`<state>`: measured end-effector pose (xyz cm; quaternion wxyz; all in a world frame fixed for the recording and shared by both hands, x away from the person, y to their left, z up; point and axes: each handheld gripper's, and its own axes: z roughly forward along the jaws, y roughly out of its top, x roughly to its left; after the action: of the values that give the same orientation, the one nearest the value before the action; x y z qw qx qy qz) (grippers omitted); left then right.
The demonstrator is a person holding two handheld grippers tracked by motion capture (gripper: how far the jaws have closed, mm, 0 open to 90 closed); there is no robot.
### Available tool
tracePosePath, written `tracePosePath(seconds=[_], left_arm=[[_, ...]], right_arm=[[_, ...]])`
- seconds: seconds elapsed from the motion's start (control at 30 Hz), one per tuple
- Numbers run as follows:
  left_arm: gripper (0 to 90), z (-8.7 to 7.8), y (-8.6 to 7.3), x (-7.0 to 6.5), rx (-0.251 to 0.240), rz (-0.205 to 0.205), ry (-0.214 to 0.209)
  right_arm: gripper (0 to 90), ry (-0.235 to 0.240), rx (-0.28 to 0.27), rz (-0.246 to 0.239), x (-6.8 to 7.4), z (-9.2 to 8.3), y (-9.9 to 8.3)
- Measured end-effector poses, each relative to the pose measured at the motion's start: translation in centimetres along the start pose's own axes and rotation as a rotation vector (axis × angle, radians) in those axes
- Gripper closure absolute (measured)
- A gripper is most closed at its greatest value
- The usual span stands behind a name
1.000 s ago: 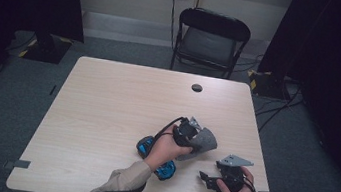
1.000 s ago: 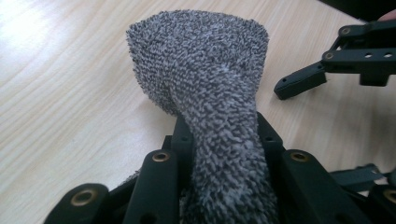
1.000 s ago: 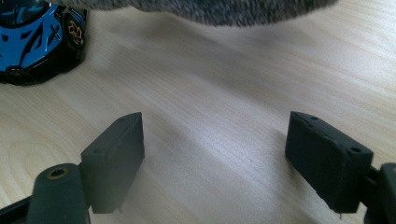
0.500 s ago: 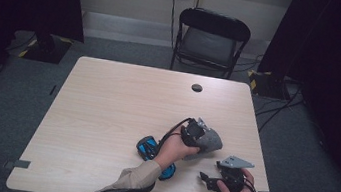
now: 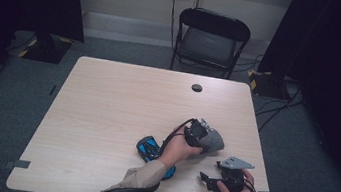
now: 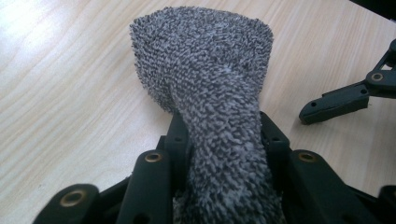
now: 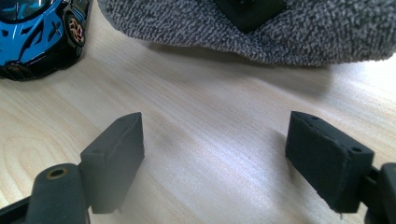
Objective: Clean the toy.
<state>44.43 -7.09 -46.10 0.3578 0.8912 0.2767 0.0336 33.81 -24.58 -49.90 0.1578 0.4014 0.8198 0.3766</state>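
1. Grey terry cloth [image 6: 205, 88] sitting between the left gripper [image 5: 199, 133] jaws, right of centre in the high view, far end fanned out flat on the counter [image 5: 106, 107].
2. Those jaws have just been opening. Cloth still between them in the left gripper view, bunched into a narrow neck there, so probably the tail end of a grip loosening. Pads look barely on it, if at all.
3. Looks like a put-down: cloth low, resting on the wood, so letting go won't drop it anywhere.
4. Right gripper [image 5: 219, 180] parked at lower right of the high view, jaws wide apart and holding nothing. Bare wood between the pads [image 7: 116, 154] in the right gripper view, cloth edge along the top of that frame. Probably waiting to take a corner.
5. Blue toy car [image 5: 151, 150] just left of the left forearm, upper left corner of the right gripper view, apart from the cloth and untouched.
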Motion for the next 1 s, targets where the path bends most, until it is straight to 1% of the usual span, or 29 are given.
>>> tracePosePath(seconds=[0.07, 0.13, 0.23, 0.27, 0.3, 0.33, 0.4, 0.43, 0.5, 0.53, 0.63, 0.73, 0.77, 0.87, 1.0], left_arm=[[62.0, -0.1, -0.1, 0.1, 0.000, -0.005, 0.001], [58.7, -0.2, -0.2, 0.1, -0.009, -0.012, 0.001], [53.0, -0.4, -0.4, 0.2, -0.012, -0.006, 0.008], [50.7, -0.4, -0.4, 0.2, -0.023, -0.009, 0.007], [48.2, -0.5, -0.5, 0.2, -0.036, -0.012, 0.004], [46.8, -0.6, -0.5, 0.3, -0.037, -0.004, 0.001], [43.4, -0.9, -0.5, 0.2, -0.045, -0.001, -0.013], [42.4, -0.9, -0.6, 0.1, -0.049, -0.001, -0.021], [40.8, -1.3, -0.7, 0.0, -0.056, 0.015, -0.025], [40.0, -1.5, -0.7, 0.0, -0.059, 0.013, -0.032], [37.8, -2.4, -0.9, -0.1, -0.091, 0.015, -0.039], [35.1, -3.7, -1.2, 0.1, -0.096, 0.016, -0.043], [33.9, -4.1, -1.4, 0.2, -0.100, 0.011, -0.040], [32.0, -5.5, -2.2, 0.7, -0.111, 0.011, -0.030], [31.1, -7.4, -3.6, 1.3, -0.127, -0.009, -0.018]], right_arm=[[19.2, -0.001, -0.001, -0.002, 0.0, 0.0, 0.0], [19.2, -0.002, -0.001, -0.002, 0.0, 0.0, 0.0], [19.2, -0.002, 0.000, -0.003, 0.0, 0.0, 0.0], [19.1, -0.003, 0.000, -0.004, 0.0, 0.0, 0.0], [19.0, -0.003, -0.001, -0.002, 0.0, 0.0, 0.0], [19.0, -0.002, 0.000, -0.004, 0.0, 0.0, 0.0], [18.8, -0.002, 0.000, -0.003, 0.0, 0.0, 0.0], [18.8, -0.002, -0.001, -0.003, 0.0, 0.0, 0.0], [18.8, -0.003, -0.002, -0.004, 0.0, 0.1, 0.0], [18.8, -0.004, -0.002, -0.005, 0.1, 0.1, 0.0], [18.8, -0.007, -0.001, -0.008, 0.1, 0.1, 0.0], [18.7, -0.011, 0.001, -0.011, 0.1, 0.1, 0.0], [18.6, -0.011, 0.002, -0.012, 0.2, 0.1, 0.0], [18.3, -0.014, 0.004, -0.015, 0.2, 0.2, 0.1], [18.4, -0.003, 0.016, -0.006, 0.3, 0.1, 0.2]])
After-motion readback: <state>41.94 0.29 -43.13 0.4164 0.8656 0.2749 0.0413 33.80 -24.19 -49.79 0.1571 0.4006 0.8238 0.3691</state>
